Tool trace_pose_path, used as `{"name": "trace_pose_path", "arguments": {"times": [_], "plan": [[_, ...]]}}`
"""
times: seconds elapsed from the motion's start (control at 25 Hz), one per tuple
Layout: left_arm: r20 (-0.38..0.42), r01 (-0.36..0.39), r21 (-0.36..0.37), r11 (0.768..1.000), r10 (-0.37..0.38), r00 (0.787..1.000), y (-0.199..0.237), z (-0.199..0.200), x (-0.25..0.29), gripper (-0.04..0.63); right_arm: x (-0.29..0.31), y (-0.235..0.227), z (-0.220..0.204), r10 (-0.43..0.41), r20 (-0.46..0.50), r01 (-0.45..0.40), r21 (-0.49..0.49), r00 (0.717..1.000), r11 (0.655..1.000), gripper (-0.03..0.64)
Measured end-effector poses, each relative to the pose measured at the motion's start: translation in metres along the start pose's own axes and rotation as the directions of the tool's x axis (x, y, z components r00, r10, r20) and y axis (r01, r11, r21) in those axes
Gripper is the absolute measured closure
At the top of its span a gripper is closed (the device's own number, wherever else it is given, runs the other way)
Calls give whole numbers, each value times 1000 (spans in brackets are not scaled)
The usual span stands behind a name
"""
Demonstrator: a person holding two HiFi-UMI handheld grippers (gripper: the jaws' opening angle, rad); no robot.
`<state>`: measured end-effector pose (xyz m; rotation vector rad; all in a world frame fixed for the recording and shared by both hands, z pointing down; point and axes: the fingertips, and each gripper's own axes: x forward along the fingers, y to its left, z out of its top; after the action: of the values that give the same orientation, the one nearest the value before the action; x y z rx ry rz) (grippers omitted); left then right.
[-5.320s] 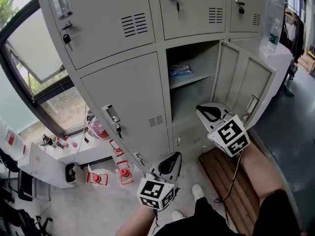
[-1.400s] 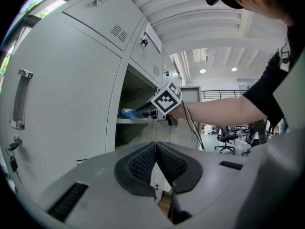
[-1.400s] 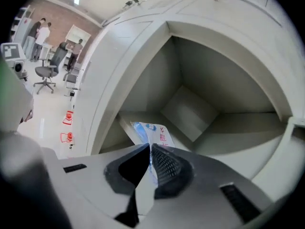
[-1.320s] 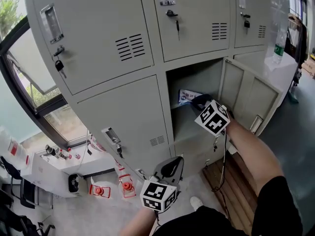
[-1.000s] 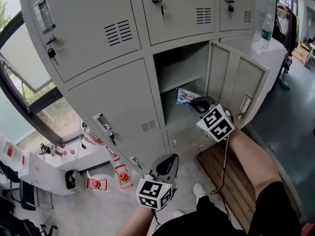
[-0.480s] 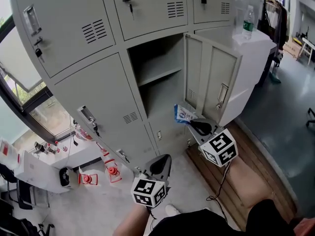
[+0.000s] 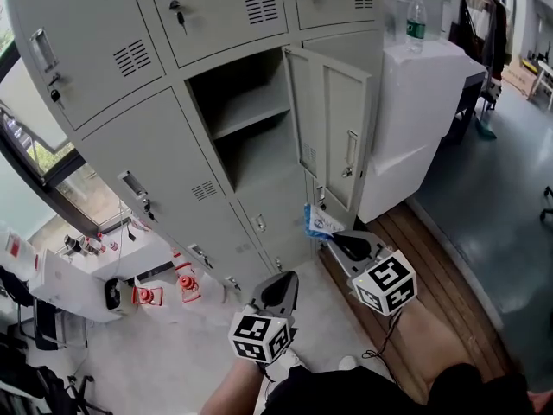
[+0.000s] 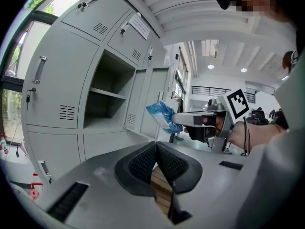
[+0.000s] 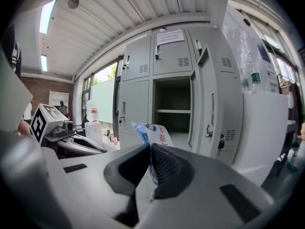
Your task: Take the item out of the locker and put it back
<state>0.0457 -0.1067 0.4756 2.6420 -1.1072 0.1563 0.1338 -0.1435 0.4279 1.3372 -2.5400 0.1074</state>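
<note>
Right gripper (image 7: 330, 235) clamps the blue packet (image 7: 316, 224) between its tips (left gripper (image 7: 288, 277) closed, empty)

Locker corner of a lab or industrial hall, going by a bank of grey steel lockers (image 7: 164, 154) with keys (image 7: 180, 17) in the doors, a ribbed metal ceiling (image 8: 190, 15) with round lights (image 8: 210, 67), a big window (image 7: 39, 158), bare grey floor (image 7: 492, 171) and a cluttered white desk (image 7: 47, 288).

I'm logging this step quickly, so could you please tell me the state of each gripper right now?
Left gripper: closed, empty.
Right gripper: closed on the blue and white packet.
</note>
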Motion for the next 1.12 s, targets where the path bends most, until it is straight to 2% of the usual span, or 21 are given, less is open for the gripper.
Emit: {"name": "trace_pose_path", "arguments": {"times": [0.28, 0.52, 1.12], "plan": [[-17, -21, -17, 1000, 21, 1000, -44, -23, 9, 578, -42, -9, -36, 32, -16, -31, 35, 999, 999, 549], [-14, -29, -10, 1000, 29, 999, -67, -28, 17, 578, -61, -18, -49, 42, -15, -41, 47, 999, 998, 549], [10, -51, -6, 999, 51, 999, -69, -25, 4, 578, -66, -4, -48, 64, -4, -64, 42, 998, 997, 549]]}}
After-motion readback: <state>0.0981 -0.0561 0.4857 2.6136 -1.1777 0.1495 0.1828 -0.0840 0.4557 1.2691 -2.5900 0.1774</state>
